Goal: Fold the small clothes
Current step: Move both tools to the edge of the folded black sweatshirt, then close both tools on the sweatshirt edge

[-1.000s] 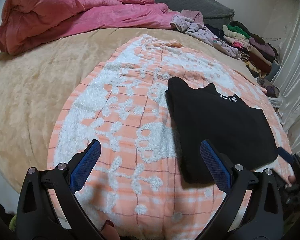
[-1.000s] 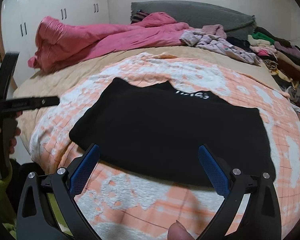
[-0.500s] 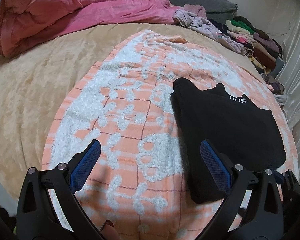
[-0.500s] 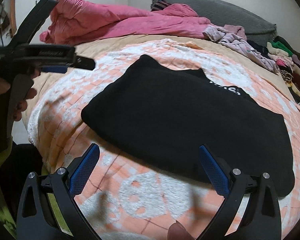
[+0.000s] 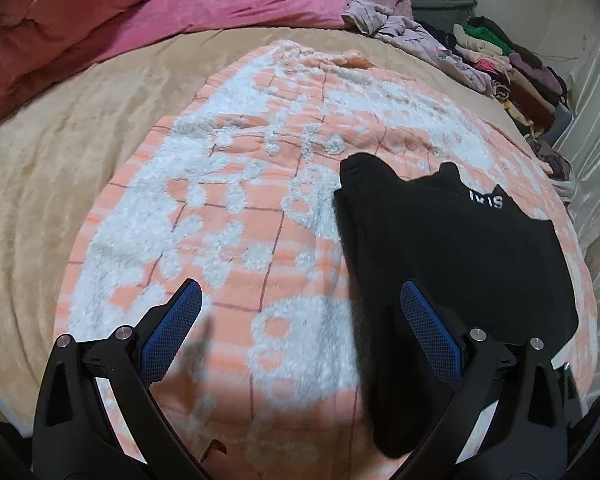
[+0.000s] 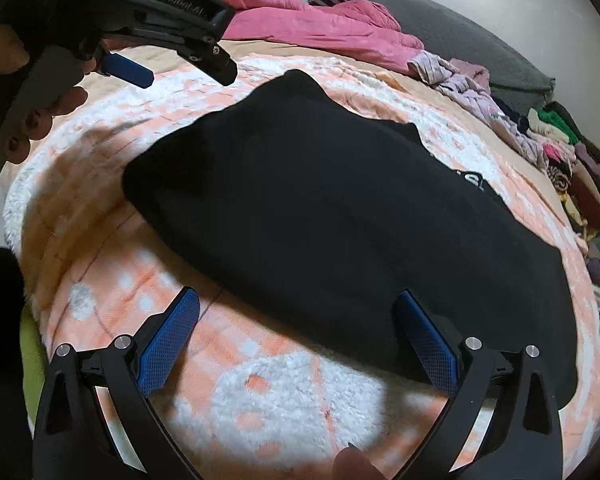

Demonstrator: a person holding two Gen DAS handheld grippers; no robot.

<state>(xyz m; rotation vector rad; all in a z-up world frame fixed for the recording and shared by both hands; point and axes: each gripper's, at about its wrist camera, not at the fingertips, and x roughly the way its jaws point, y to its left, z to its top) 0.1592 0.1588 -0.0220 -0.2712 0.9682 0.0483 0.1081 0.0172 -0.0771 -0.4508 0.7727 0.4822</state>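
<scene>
Lying across a beige bedspread [image 5: 52, 168], an orange-and-white fleece blanket [image 5: 228, 216], seen from the left wrist; resting on its right half, a black garment [image 5: 452, 248], flat and partly folded, white lettering showing near its far edge. Hovering low over the blanket, the left gripper [image 5: 300, 320], blue pads spread wide and gripping nothing, its right finger [image 5: 428, 332] overlapping the garment's near left edge. Bunching along the far side, a pink duvet [image 5: 140, 12], with a pile of clothes [image 5: 500, 64] stacked at the far right. Turning to the right wrist view: filling the middle of the frame, the black garment [image 6: 340, 208] on the fleece blanket [image 6: 284, 392]. Poised at its near edge, the right gripper [image 6: 296, 332], fingers parted and empty. Showing at upper left, the left gripper [image 6: 148, 28] in a hand [image 6: 40, 116].
</scene>
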